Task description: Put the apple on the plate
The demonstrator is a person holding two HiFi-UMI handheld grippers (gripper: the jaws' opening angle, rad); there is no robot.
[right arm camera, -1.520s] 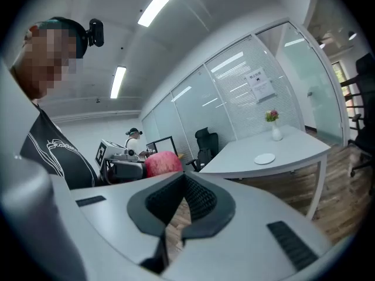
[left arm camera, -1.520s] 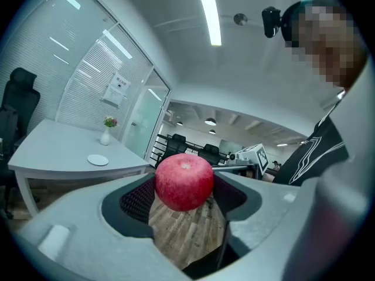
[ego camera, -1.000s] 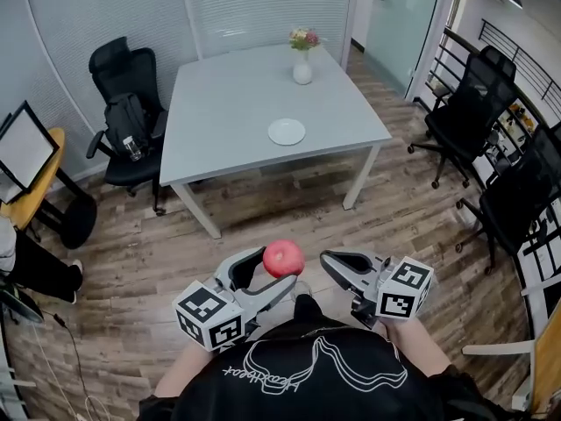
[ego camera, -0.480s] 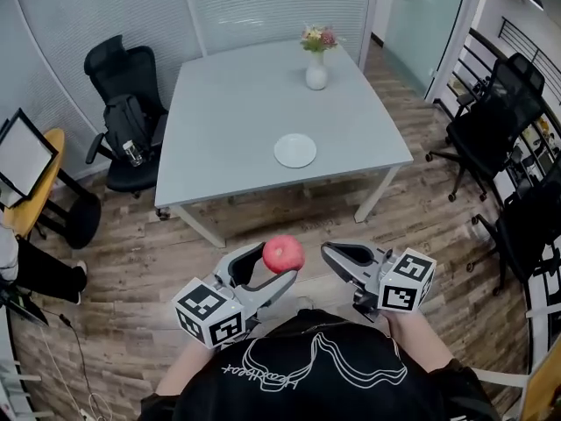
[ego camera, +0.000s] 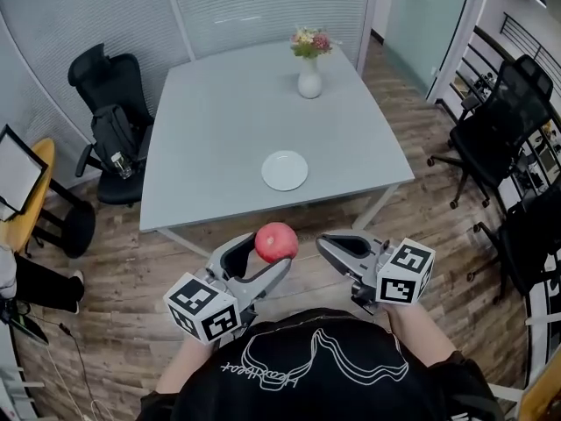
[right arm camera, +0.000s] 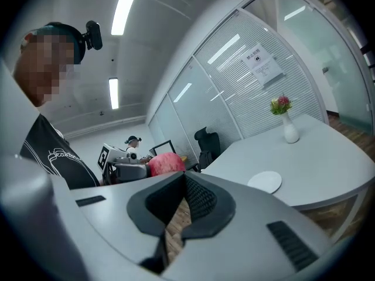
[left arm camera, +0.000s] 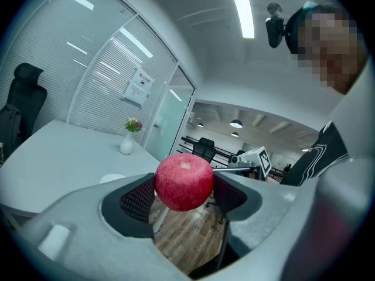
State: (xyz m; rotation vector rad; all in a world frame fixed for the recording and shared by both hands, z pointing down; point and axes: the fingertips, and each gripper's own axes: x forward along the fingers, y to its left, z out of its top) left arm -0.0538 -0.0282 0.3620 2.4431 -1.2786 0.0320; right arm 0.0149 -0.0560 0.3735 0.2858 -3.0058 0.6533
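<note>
A red apple is clamped between the pads of my left gripper, held in the air above the wooden floor, short of the table's near edge. The small white plate lies empty on the grey table, near its front edge. My right gripper hovers to the right of the apple, jaws closed together with nothing between them. The apple also shows beyond the right gripper's jaws.
A white vase with flowers stands at the table's far side. Black office chairs sit at the left and right of the table. A round wooden table is at the far left.
The table and plate have drawn closer and lower in the head view as the person stepped toward them. The left gripper with the apple rose slightly; the right gripper kept its place.
</note>
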